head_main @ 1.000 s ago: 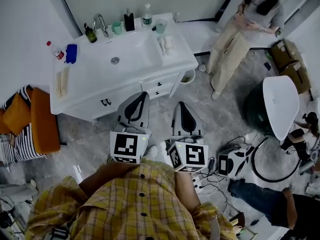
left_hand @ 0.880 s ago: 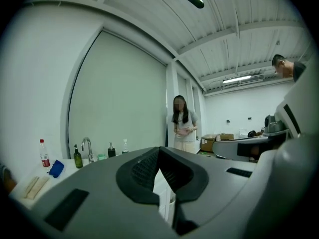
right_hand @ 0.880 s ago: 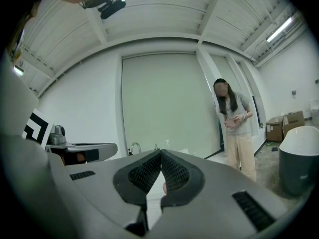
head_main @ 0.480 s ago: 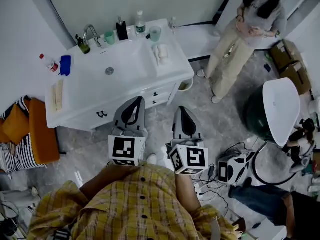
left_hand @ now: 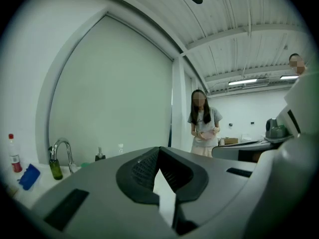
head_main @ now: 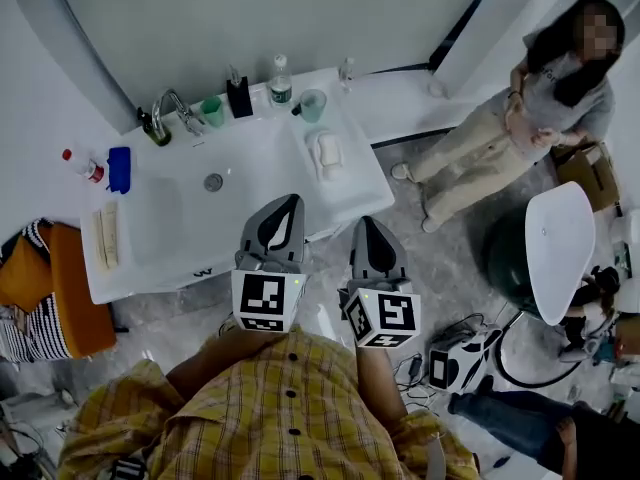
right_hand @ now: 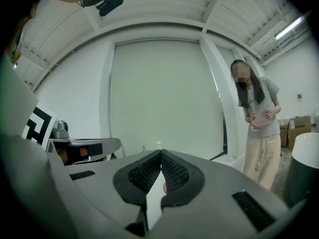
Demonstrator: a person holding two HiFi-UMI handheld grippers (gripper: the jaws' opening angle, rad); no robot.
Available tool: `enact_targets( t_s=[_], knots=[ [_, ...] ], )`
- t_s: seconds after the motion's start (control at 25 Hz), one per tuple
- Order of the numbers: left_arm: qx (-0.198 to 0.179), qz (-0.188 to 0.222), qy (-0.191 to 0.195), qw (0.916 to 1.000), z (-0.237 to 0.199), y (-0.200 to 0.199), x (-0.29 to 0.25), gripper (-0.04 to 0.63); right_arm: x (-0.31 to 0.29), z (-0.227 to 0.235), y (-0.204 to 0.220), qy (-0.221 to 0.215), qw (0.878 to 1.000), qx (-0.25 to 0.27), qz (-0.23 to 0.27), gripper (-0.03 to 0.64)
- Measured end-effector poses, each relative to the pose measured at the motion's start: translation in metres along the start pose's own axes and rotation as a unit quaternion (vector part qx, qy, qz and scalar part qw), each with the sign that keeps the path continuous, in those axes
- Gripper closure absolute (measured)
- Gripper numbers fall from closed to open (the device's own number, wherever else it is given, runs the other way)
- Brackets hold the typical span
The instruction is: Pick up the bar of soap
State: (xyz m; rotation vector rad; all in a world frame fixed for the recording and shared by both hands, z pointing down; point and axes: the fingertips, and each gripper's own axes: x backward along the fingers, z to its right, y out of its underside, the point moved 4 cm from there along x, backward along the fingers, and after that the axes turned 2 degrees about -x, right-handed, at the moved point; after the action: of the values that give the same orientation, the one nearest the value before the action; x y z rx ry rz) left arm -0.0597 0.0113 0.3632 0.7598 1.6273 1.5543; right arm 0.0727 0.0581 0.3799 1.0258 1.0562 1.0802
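Over on the right rim of the white vanity counter [head_main: 255,173], just beside the basin, sits the pale bar of soap [head_main: 328,151], untouched. Heads up: the left gripper [head_main: 289,202] and right gripper [head_main: 363,224] both have jaws pinched together on nothing, so they'd probably just shove it. It's near the counter's right edge, so a nudge could knock it off. A see-through teal cup [head_main: 312,104] stands close behind. The front approach looks free.

In the head view your left gripper [head_main: 291,200] covered part of the front edge of the vanity [head_main: 150,263]. The bar of soap [head_main: 327,152] showed too small for you to separate from what lay beneath it. The left edge cut off the orange seat [head_main: 65,290].
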Motion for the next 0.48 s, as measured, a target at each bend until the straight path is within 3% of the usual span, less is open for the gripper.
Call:
enact_targets(
  t_s=[0.24,0.48],
  knots=[
    [0.017,-0.006,0.005,0.9998,-0.054,-0.016,-0.064,0.586,-0.082,0.001,-0.029,0.007,1.000,0.016,-0.020,0.598],
    [0.016,-0.008,0.018,0.9997,-0.089,-0.024,-0.117,0.586,-0.146,0.013,-0.029,0.016,0.998,0.012,-0.053,0.598]
  ],
)
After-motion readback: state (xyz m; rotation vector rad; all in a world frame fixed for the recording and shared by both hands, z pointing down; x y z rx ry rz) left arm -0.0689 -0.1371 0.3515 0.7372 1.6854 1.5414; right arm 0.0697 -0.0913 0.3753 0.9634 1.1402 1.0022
